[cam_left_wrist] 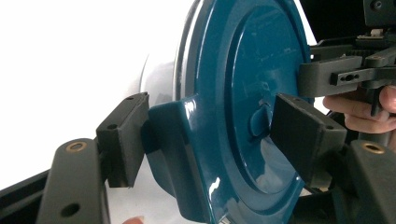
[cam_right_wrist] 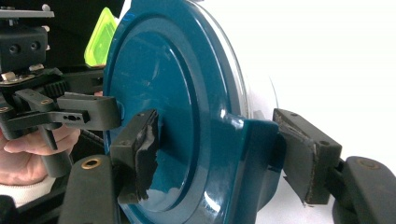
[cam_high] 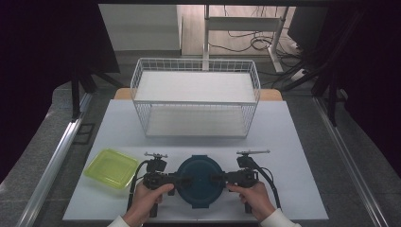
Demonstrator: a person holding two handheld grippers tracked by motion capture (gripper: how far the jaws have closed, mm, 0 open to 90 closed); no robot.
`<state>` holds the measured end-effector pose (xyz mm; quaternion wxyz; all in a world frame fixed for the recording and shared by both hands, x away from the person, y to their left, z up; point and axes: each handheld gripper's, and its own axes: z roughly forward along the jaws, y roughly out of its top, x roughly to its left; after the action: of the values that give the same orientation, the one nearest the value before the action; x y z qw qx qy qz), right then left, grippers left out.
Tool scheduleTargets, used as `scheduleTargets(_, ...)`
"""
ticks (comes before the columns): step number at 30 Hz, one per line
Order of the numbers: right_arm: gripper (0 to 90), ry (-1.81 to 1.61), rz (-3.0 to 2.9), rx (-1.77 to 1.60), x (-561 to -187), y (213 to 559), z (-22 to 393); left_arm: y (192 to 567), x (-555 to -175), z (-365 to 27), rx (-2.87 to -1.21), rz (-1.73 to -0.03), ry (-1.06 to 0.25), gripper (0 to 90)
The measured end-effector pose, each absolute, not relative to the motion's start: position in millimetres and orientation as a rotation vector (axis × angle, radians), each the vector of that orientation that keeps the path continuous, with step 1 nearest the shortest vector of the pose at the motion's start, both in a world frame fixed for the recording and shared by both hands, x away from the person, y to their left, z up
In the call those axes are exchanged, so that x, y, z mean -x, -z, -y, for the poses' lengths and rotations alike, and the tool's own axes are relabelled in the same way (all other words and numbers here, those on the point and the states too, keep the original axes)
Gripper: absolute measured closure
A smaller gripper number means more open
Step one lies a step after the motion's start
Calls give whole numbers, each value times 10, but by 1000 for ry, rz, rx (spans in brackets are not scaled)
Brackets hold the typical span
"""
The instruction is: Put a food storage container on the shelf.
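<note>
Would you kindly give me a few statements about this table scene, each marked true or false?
1. Both grippers straddle the blue round lidded container, left gripper and right gripper at opposite side clips. True.
2. The yellow-green lid lies inside the wire basket. False: it lies on the white table, left of the container.
3. The wire basket stands beyond the container. True.
4. The container's lid is off. False: the blue lid sits on it.
5. The left gripper's jaws are around a side clip. True.
</note>
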<state>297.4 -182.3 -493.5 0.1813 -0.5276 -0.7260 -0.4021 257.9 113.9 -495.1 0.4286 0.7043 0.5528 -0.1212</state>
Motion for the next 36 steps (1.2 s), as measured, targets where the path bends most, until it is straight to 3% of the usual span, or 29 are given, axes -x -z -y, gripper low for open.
scheduleTargets(36, 360, 1254, 2103, 1469, -2990, 4715, 1877, 4743, -2615, -1129, -1754, -1337, 254, 353)
